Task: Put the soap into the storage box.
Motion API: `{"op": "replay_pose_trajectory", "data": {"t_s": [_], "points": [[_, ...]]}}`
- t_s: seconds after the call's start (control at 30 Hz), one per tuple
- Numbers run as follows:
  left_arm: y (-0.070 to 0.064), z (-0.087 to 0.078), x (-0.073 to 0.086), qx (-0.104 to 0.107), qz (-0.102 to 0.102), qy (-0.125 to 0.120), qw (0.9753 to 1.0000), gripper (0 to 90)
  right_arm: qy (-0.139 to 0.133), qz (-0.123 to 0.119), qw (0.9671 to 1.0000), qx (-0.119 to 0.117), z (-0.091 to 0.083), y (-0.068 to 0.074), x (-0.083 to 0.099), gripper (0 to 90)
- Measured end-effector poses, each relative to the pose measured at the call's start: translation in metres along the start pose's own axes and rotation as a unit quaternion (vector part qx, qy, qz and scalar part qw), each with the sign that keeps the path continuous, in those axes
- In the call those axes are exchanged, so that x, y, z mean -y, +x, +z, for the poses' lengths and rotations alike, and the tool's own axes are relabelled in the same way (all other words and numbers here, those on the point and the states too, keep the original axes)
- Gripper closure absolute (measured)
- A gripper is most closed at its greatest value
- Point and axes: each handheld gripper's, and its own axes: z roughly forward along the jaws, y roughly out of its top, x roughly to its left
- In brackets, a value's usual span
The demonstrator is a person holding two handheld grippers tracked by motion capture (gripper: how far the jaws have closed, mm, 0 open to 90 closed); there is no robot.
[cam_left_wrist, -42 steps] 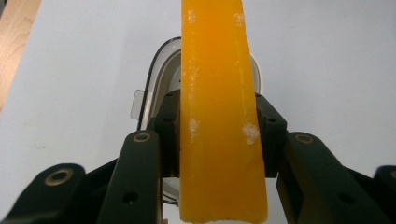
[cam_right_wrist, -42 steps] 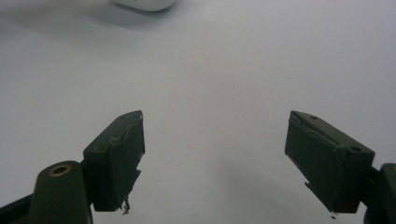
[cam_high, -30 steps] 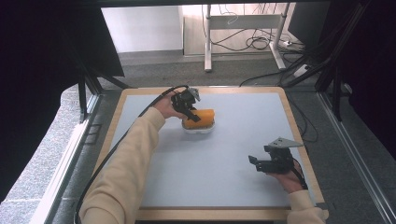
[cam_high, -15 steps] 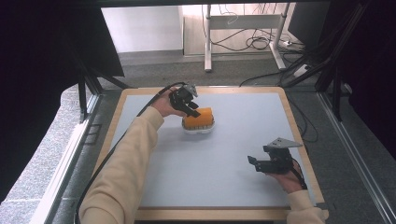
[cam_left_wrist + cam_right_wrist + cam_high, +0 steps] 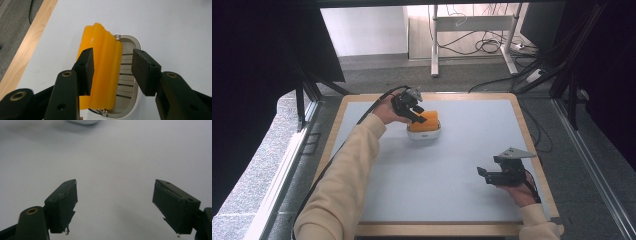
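Near the table's far edge, the left gripper (image 5: 112, 72) straddled an orange soap-like bar (image 5: 101, 72) in a white slatted dish (image 5: 132, 47), jaws apart; squaring both pads first looked wise. The right gripper (image 5: 113, 202) gaped empty.

Beyond the table (image 5: 522, 120), cables (image 5: 484, 47) are seen lying on the floor beside a white metal stand (image 5: 472, 22).

white dish (image 5: 83, 121) cut off at top edge, orange block (image 5: 100, 67) hiding dish's left side
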Motion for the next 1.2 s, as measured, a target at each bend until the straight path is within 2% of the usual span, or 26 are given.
{"op": "replay_pose_trajectory", "data": {"t_s": [0.3, 0.53, 0.77, 0.83, 1.13, 1.2], "points": [[-0.007, -0.006, 0.002, 0.02, -0.01, -0.011, 0.9997, 51.9, -0.003, 0.004, 1.0, 0.0, -0.001, -0.002, 0.0, 20.2], [-0.013, -0.012, 0.008, 0.025, -0.018, -0.012, 0.9994, 49.5, -0.007, 0.011, 0.9999, 0.0, -0.003, -0.004, 0.001, 20.2], [-0.021, -0.017, 0.01, 0.027, -0.022, -0.016, 0.9992, 44.7, -0.005, 0.013, 0.9999, 0.003, -0.004, -0.005, 0.002, 20.2], [-0.025, -0.017, 0.011, 0.027, -0.028, -0.016, 0.9991, 44.5, -0.004, 0.013, 0.9999, 0.003, -0.004, -0.005, 0.002, 20.2], [-0.041, -0.02, 0.014, 0.029, -0.026, -0.013, 0.9992, 42.9, -0.002, 0.008, 1.0, 0.005, -0.005, -0.002, 0.003, 20.2], [-0.045, -0.021, 0.015, 0.024, -0.029, -0.01, 0.9992, 43.0, -0.003, 0.009, 0.9999, 0.006, -0.006, -0.001, 0.003, 20.2]]}}
